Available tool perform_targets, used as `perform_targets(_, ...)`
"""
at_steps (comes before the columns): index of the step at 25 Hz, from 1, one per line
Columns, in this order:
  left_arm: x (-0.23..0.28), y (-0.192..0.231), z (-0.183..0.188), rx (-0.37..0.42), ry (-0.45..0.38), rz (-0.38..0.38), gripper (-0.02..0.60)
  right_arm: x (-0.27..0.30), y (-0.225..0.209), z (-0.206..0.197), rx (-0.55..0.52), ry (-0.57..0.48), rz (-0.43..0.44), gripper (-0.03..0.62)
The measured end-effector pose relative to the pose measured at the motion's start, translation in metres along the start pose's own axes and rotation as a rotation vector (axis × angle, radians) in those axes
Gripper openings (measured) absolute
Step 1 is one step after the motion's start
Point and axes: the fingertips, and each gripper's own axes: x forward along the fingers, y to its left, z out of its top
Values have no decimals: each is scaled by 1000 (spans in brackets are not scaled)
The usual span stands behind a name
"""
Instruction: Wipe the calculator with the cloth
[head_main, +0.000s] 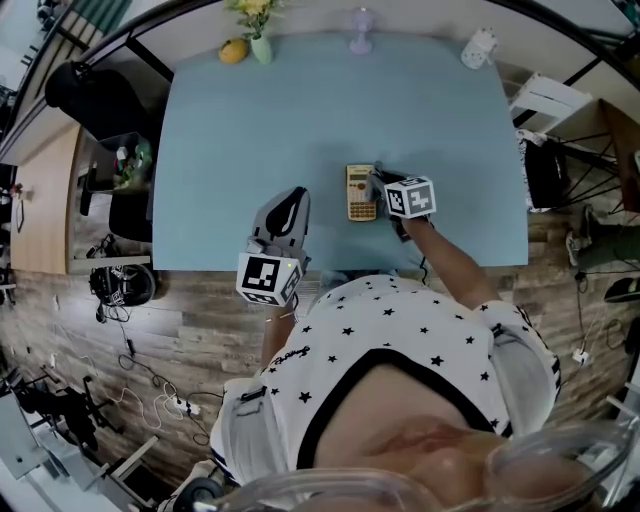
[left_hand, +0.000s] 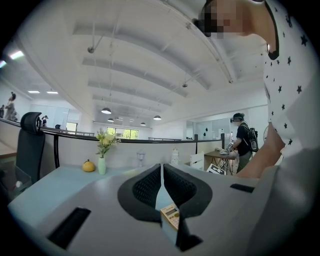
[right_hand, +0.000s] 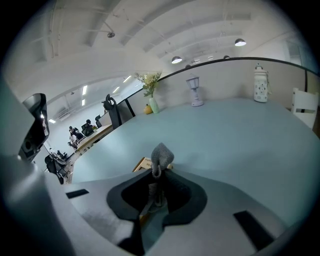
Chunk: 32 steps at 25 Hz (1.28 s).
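Right tongs are clamped on the grey cloth, at the right edge of the calculator, which lies mid-table. Left tongs are closed on nothing, near-left. Nothing pins the calculator, so a wiping push may slide it away.

The person wears a white short-sleeved shirt scattered with small black stars, with a broad black curved band across its front, filling the lower centre of the head view. The left gripper and right gripper have pale grey shells and black textured jaw pads; each carries a white cube printed with black square markers
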Motion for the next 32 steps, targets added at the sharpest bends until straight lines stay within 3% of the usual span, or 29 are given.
perform_targets(8, 3, 0, 0, 4, 2, -4, 40, -1, -3, 0, 2, -4, -12, 52)
perform_targets(16, 0, 4, -1, 1, 1, 23, 40, 4, 21, 12, -21, -23, 54, 52)
perform_targets(24, -4, 7, -2, -3, 8, 34, 40, 10, 71, 2, -79, 13, 171, 53)
perform_targets(32, 1, 7, -1, 0, 9, 20, 40, 15, 77, -15, -108, 64, 183, 52)
